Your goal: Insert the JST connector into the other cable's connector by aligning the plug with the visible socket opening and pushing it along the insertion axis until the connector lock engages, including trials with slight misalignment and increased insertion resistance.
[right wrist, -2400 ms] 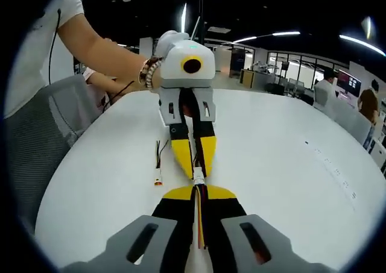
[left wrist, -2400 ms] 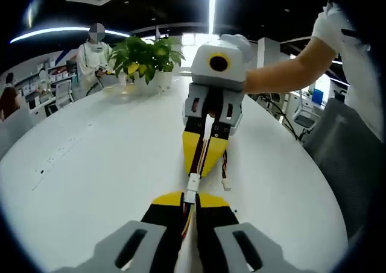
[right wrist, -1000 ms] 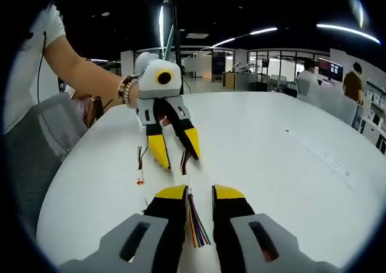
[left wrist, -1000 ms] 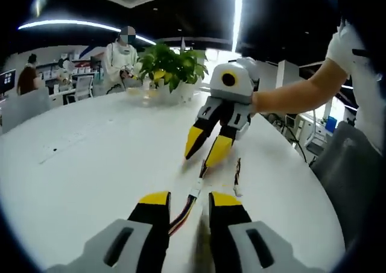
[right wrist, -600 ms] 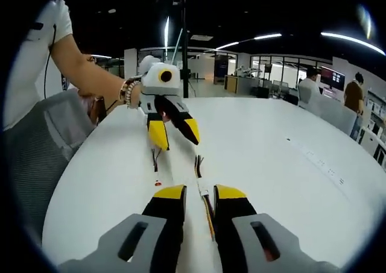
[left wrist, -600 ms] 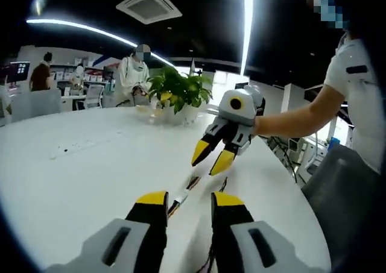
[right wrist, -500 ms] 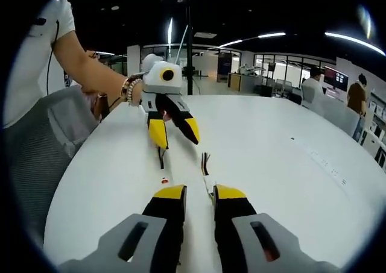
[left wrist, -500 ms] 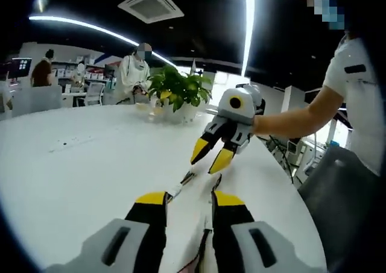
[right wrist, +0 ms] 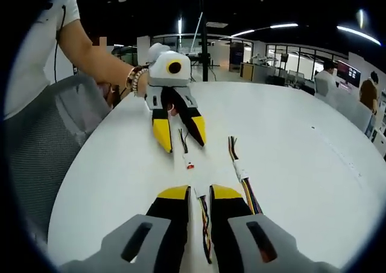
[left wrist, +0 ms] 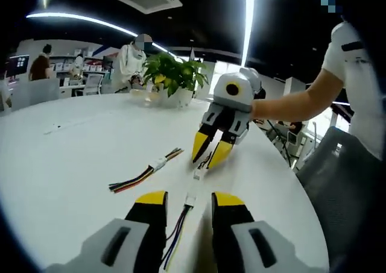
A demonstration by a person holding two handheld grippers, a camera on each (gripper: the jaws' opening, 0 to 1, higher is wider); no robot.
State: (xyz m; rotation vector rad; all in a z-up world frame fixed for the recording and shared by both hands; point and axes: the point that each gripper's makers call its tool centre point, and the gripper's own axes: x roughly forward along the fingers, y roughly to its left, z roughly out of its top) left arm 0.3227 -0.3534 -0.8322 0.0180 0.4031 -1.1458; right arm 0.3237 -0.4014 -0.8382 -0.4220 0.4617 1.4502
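Left gripper view: the thin cable (left wrist: pixel 181 222) between the left gripper's (left wrist: pixel 187 200) yellow tips runs down behind the jaw bodies; its lower end is hidden. Its white connector (left wrist: pixel 192 199) is too small to show socket or lock. The right gripper's (left wrist: pixel 210 154) tips cover part of a short cable (left wrist: pixel 198 170).

Right gripper view: the cable (right wrist: pixel 204 222) between the right gripper's (right wrist: pixel 198 196) jaws is mostly hidden. Background people (right wrist: pixel 369 95) are blurred.
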